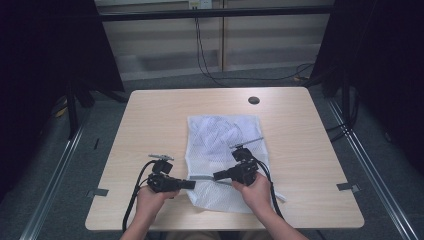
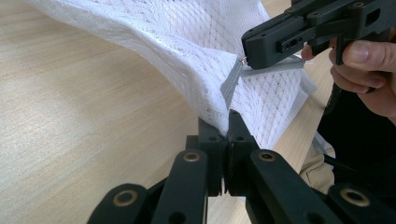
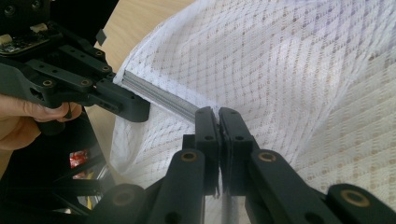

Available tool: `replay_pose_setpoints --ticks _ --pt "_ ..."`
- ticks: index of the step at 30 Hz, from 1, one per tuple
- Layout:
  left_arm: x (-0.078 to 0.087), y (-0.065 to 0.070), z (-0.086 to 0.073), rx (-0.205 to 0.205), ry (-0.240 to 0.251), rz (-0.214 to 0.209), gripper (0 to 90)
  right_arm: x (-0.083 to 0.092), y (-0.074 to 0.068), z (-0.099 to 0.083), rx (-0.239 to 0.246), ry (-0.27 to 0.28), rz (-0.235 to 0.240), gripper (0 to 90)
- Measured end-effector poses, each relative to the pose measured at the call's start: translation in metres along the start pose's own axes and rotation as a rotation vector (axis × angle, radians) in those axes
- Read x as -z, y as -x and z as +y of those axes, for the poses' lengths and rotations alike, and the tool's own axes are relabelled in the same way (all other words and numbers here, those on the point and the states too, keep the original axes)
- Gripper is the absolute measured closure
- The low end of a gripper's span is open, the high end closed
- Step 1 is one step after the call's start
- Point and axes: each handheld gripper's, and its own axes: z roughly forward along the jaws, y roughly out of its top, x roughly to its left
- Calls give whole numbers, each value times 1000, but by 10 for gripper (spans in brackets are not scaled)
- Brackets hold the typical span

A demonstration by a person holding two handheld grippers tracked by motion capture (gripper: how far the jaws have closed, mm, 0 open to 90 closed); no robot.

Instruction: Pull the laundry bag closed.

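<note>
A white mesh bag [image 1: 225, 145] lies flat on the wooden table [image 1: 150, 130], a little right of centre. A grey zipper strip [image 1: 202, 178] runs along its near left edge. My left gripper [image 1: 191, 184] is shut on that edge from the left. My right gripper [image 1: 216, 175] is shut on the same strip from the right, so the two tips nearly face each other. In the left gripper view the jaws [image 2: 229, 122] pinch the bag [image 2: 187, 42] just below the strip [image 2: 231, 84]. In the right gripper view the jaws [image 3: 218, 114] clamp the strip [image 3: 159, 95], and the bag [image 3: 289, 70] lifts slightly.
A small black round cap [image 1: 254, 100] sits in the tabletop at the far right. Black cables [image 1: 135, 192] trail from both grippers toward the near edge. Dark curtains and metal floor rails flank the table.
</note>
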Motion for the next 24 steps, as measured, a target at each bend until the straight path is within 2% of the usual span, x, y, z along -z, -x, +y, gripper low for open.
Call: replay_pose_setpoints --ticks 16,17,20,22,24 --pt "1 -1 0 3 -4 -3 883 2 3 -4 -2 -2 3 873" --pt "0 0 -1 14 -6 -6 883 2 3 -4 0 0 3 873" --pt "1 -2 0 2 -12 -6 883 3 2 -3 -4 -3 2 873" --pt "2 -1 -1 17 -6 -5 883 3 3 -4 -1 -5 -12 873" --pt "3 -3 -1 7 -5 -5 883 5 6 -5 -9 -2 -11 873"
